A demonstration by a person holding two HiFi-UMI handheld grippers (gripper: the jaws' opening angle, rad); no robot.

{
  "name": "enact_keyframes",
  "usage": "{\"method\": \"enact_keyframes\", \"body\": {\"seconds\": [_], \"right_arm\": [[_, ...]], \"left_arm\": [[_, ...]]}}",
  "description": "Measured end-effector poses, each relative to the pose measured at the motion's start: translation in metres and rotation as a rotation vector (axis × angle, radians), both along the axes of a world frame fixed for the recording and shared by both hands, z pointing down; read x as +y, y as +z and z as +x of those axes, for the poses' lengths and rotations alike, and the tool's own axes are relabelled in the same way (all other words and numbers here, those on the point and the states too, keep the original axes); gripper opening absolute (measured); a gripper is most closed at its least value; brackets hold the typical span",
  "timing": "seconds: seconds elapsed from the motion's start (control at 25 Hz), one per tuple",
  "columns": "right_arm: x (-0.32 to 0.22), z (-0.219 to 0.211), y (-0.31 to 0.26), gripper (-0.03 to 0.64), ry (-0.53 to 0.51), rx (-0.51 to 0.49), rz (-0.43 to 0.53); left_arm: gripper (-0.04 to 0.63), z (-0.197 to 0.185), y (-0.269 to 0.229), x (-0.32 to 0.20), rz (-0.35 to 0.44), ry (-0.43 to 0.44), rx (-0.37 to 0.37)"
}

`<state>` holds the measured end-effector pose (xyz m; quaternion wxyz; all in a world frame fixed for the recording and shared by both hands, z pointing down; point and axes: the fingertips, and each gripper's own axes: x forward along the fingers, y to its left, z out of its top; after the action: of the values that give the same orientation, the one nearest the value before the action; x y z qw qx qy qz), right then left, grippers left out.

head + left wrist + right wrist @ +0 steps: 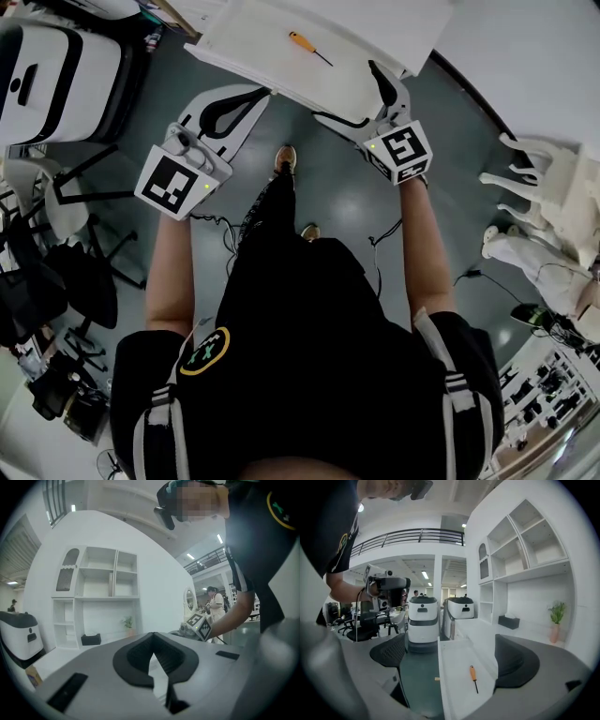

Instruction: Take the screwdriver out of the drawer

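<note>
A screwdriver [307,46] with an orange handle and a thin dark shaft lies flat in the pulled-out white drawer [258,42]. In the right gripper view the screwdriver [473,677] lies on the drawer floor [457,686], straight ahead between the jaws. My right gripper [354,98] is open wide at the drawer's near right corner; the drawer front sits between its jaws [450,656]. The right pad [515,660] is close against the drawer's side, the left pad [389,651] stands apart over the floor. My left gripper [262,92] hovers left of the drawer, shut and empty [152,637].
A white machine [56,75] and dark office chairs [66,272] stand at the left. A pale chair [553,187] is at the right. Cables [220,225] trail on the grey floor. Two white robots [423,620] stand beyond the drawer. A white shelf unit [96,597] lines the wall.
</note>
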<state>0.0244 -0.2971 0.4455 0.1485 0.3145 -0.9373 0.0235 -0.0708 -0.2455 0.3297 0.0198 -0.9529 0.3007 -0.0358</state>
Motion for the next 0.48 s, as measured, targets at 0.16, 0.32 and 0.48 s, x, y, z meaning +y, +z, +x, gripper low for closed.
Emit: {"method": "enact_keyframes", "body": {"seconds": [0.16, 0.32, 0.48], "right_arm": [[-0.031, -0.007, 0.03, 0.584, -0.017, 0.054, -0.04], [-0.058, -0.013, 0.06, 0.584, -0.04, 0.109, -0.076], [-0.08, -0.024, 0.084, 0.584, -0.06, 0.152, -0.111]], "left_arm": [[0.017, -0.004, 0.001, -0.017, 0.006, 0.001, -0.003], [0.017, -0.003, 0.003, -0.032, 0.008, 0.009, 0.0], [0.017, -0.006, 0.006, -0.044, 0.003, 0.011, 0.003]]}}
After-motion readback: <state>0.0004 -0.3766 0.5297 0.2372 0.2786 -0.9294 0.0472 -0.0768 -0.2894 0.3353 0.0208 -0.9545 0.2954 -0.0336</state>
